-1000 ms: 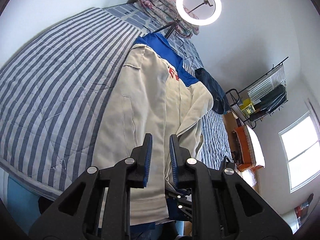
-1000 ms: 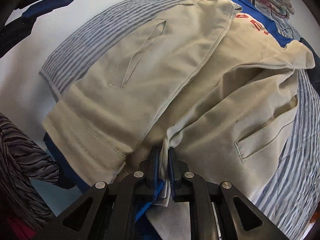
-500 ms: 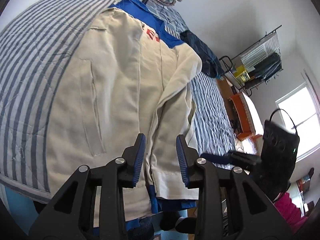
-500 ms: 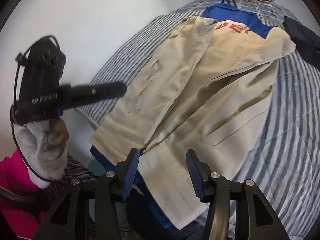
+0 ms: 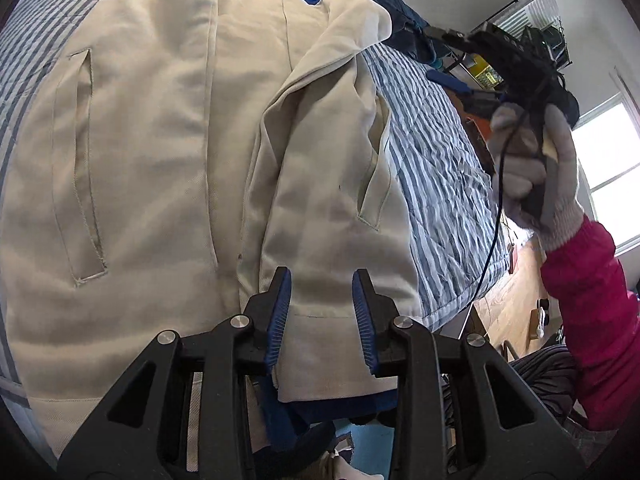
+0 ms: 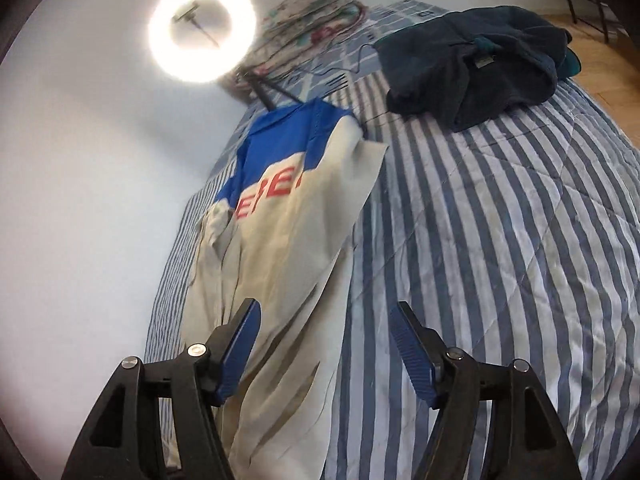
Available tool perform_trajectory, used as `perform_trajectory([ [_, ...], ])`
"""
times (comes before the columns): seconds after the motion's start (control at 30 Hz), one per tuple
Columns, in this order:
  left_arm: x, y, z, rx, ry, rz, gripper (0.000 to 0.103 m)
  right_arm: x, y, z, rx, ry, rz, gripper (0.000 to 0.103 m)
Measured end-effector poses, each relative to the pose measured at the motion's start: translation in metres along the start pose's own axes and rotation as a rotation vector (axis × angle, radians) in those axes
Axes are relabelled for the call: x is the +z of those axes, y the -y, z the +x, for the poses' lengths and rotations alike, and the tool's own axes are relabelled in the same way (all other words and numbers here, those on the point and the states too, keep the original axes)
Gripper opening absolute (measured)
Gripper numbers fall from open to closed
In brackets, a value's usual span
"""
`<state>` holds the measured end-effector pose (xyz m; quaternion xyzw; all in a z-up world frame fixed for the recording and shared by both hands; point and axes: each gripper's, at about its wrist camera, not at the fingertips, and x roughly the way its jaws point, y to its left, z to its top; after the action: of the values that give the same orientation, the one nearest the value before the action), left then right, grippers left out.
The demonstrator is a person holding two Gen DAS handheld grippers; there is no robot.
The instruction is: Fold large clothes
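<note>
A large cream jacket (image 5: 160,140) with a blue yoke and red letters lies on the striped bed, both sides folded inward. My left gripper (image 5: 323,304) is open, just above the hem of the right folded panel, holding nothing. My right gripper (image 6: 326,344) is wide open and empty, raised over the jacket's (image 6: 280,260) right edge and the bedspread. In the left wrist view, a gloved hand in a pink sleeve holds the right gripper (image 5: 448,76) up at the right.
The blue-and-white striped bedspread (image 6: 500,260) covers the bed. A dark blue garment (image 6: 472,72) lies at its far right. A lit ring light (image 6: 202,28) and folded floral bedding (image 6: 316,4) stand at the head. A rack (image 5: 532,20) and a window (image 5: 616,172) are to the right.
My right gripper let go of the jacket hem, opened wide and lifted away toward the right. My left gripper opened wider and moved closer over the hem of the right panel.
</note>
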<state>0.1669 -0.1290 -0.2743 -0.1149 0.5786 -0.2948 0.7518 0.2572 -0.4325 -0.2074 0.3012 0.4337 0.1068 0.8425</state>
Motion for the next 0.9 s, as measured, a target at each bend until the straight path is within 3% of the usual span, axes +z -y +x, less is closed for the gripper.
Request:
perform_trajectory([
  [0.27,-0.003,0.005,0.014,0.016,-0.046,0.051,0.031,0.061,0.028,0.053,0.029,0.045,0.103,0.072],
  [0.6,0.003,0.006,0.02,0.002,-0.056,0.041,0.031,0.092,0.041,0.1,0.083,0.039,0.16,0.069],
  [0.77,0.004,0.009,0.023,0.011,-0.053,0.051,0.031,0.1,0.025,0.106,0.104,0.004,0.139,0.027],
  [0.83,0.002,0.011,0.024,0.017,-0.051,0.059,0.031,0.105,0.007,0.107,0.044,-0.016,0.071,0.016],
  [0.9,0.0,0.014,0.025,0.019,-0.051,0.07,0.031,0.112,-0.014,0.109,0.001,-0.032,0.015,0.011],
])
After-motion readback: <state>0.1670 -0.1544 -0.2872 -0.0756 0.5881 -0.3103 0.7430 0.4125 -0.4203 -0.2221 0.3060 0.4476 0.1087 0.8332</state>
